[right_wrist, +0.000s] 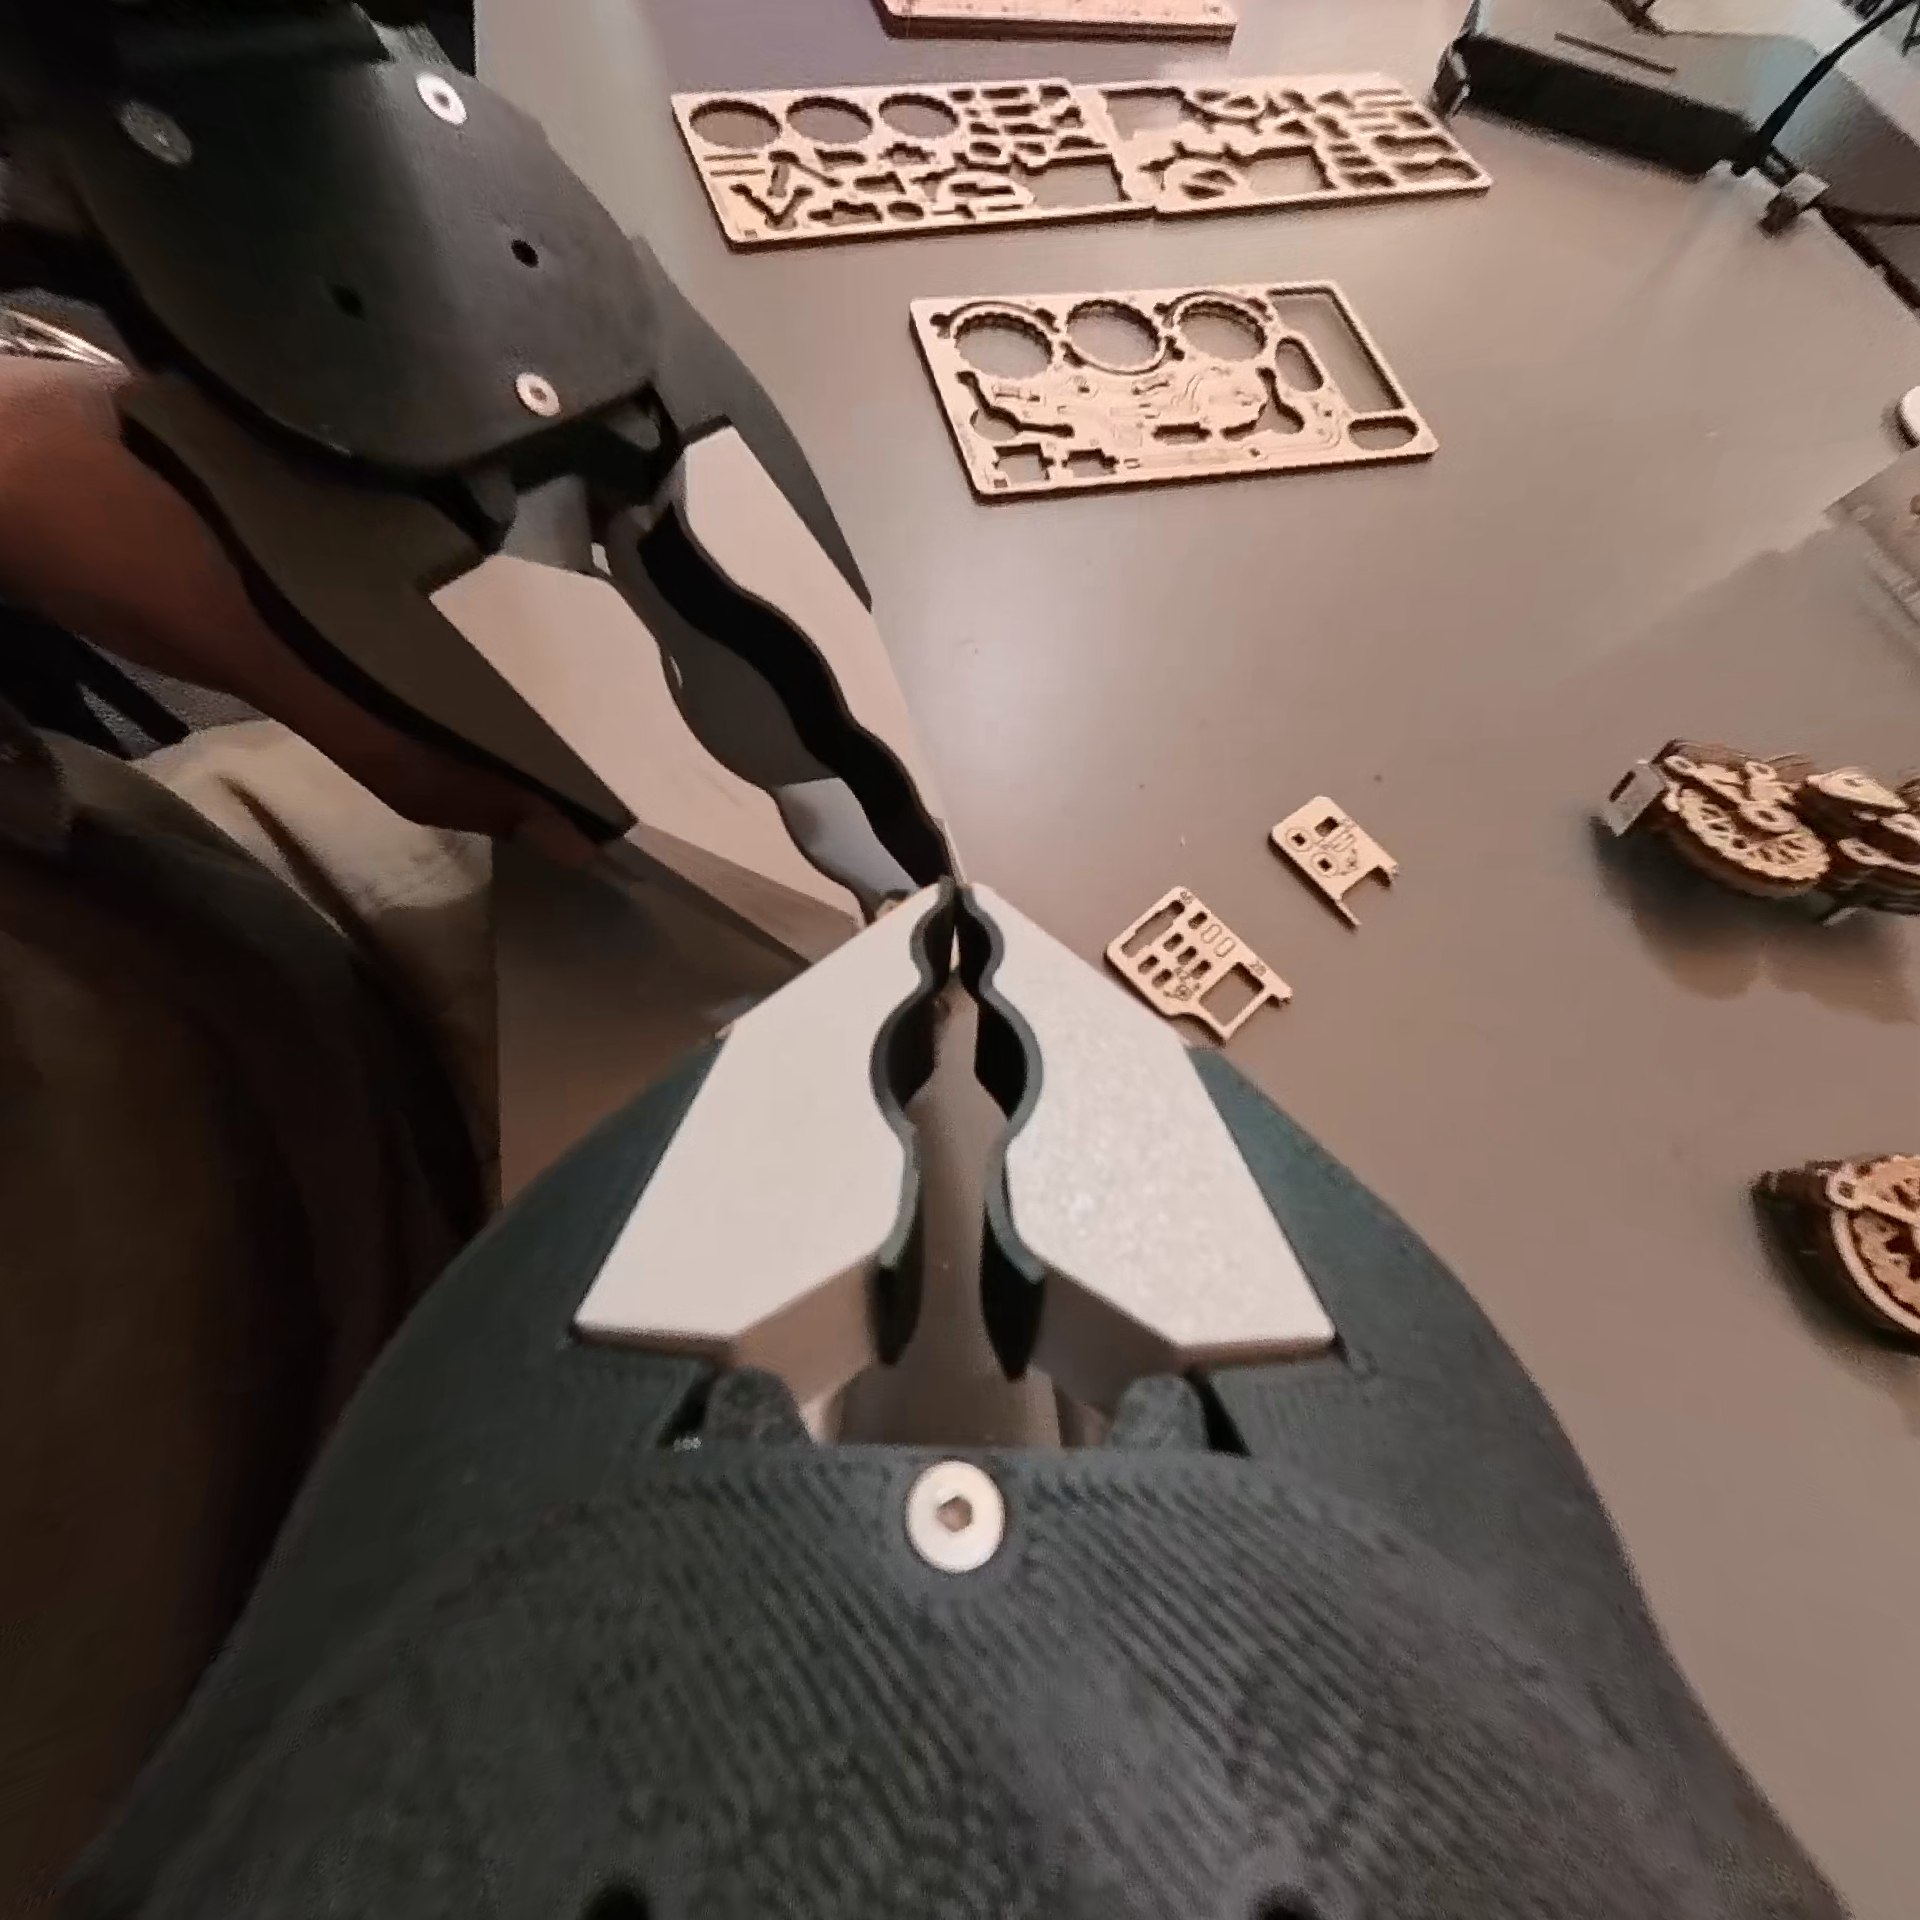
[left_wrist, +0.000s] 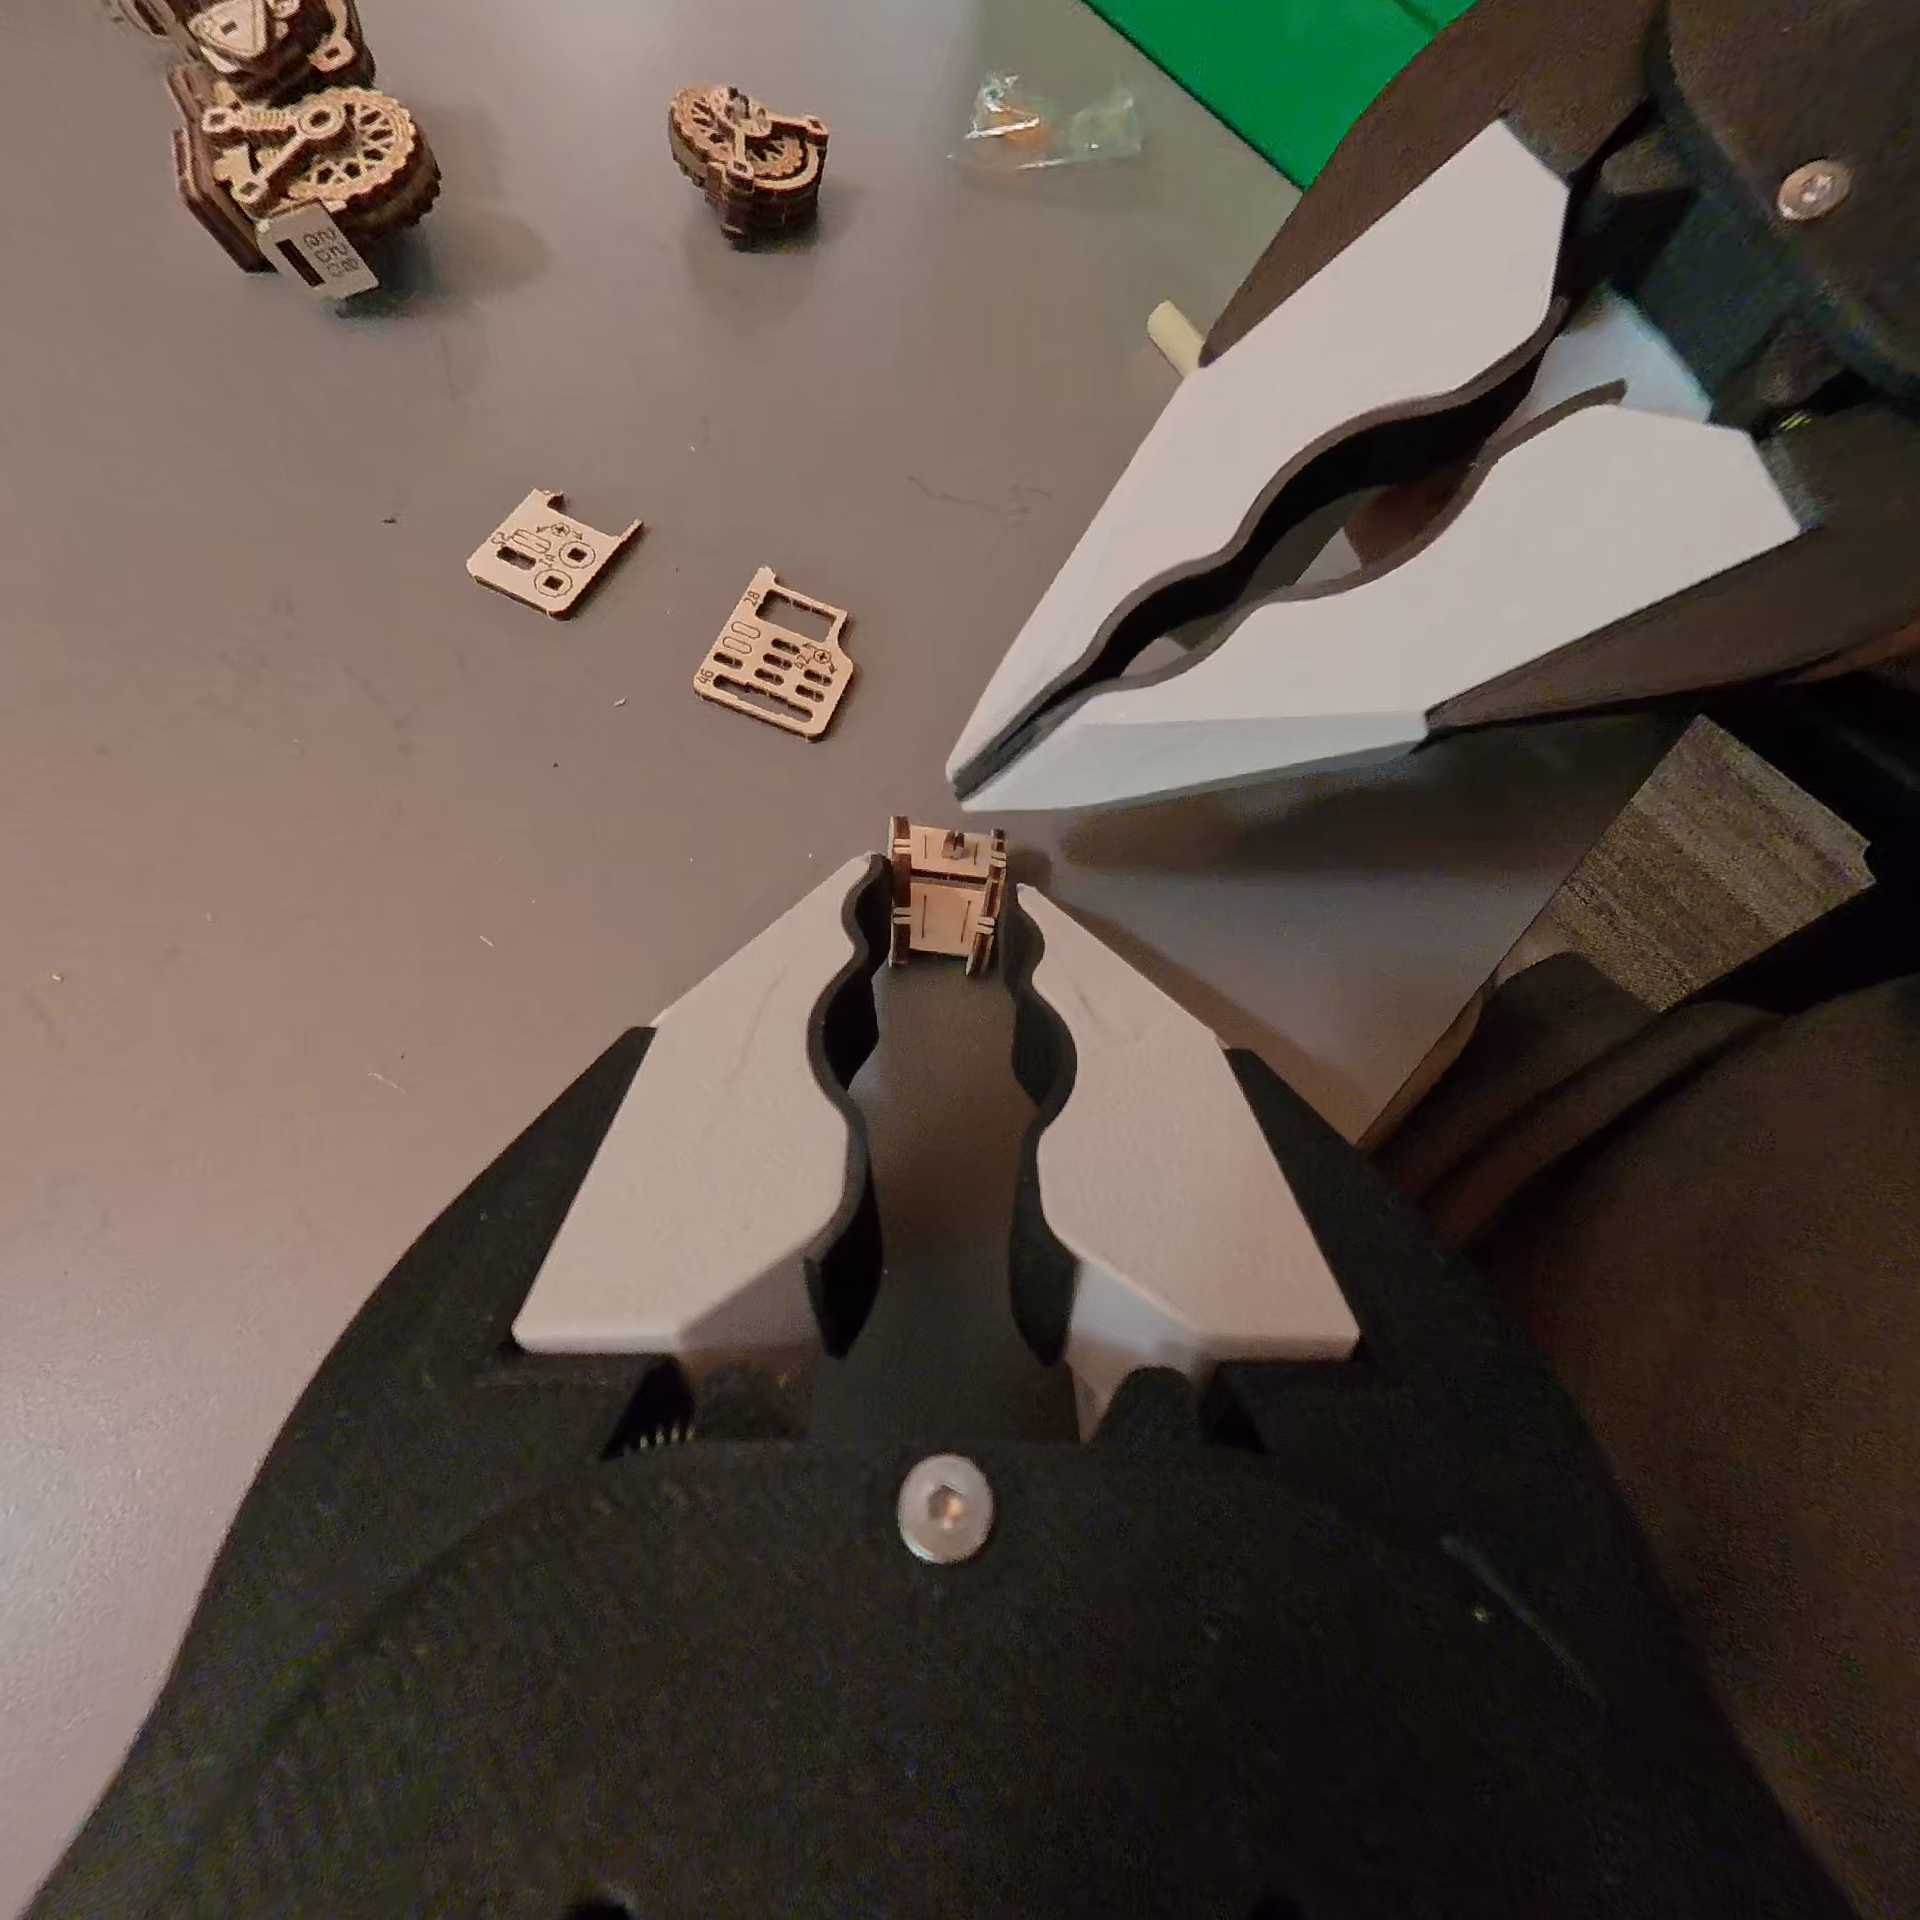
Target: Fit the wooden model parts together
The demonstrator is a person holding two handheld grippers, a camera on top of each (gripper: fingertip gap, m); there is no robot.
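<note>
Although it is small, the wooden box piece [left_wrist: 948,902] is the heart of this moment: a half-built cube of slotted plywood panels, pinched upright at the very tips of the left gripper [left_wrist: 948,914], whose fingers close on its two side walls just above the grey table [left_wrist: 260,935]. Its top face shows a small notch or peg, though the detail is too fine to read. The right gripper [left_wrist: 961,781] hangs just beyond and above the piece, tips pressed together with nothing visible between them; its own camera confirms the tips [right_wrist: 954,914] meeting. Farther out on the table lie two loose flat panels, a grid-cut one [left_wrist: 774,670] and a notched one [left_wrist: 551,554], both well apart from the cube. Past them stand two finished gear assemblies [left_wrist: 301,145] [left_wrist: 746,156], and the right camera shows punched-out plywood sheets [right_wrist: 1169,390] at the far side.

The risk, judging from the grip, is that the hold is shallow: only the fingertips bear on the thin walls, so a push from the right gripper could twist the cube out or pop a press-fit joint. Squeezing harder could instead crush or rack the walls. A loose panel, lying flat, may also skid when nudged rather than lift
</note>
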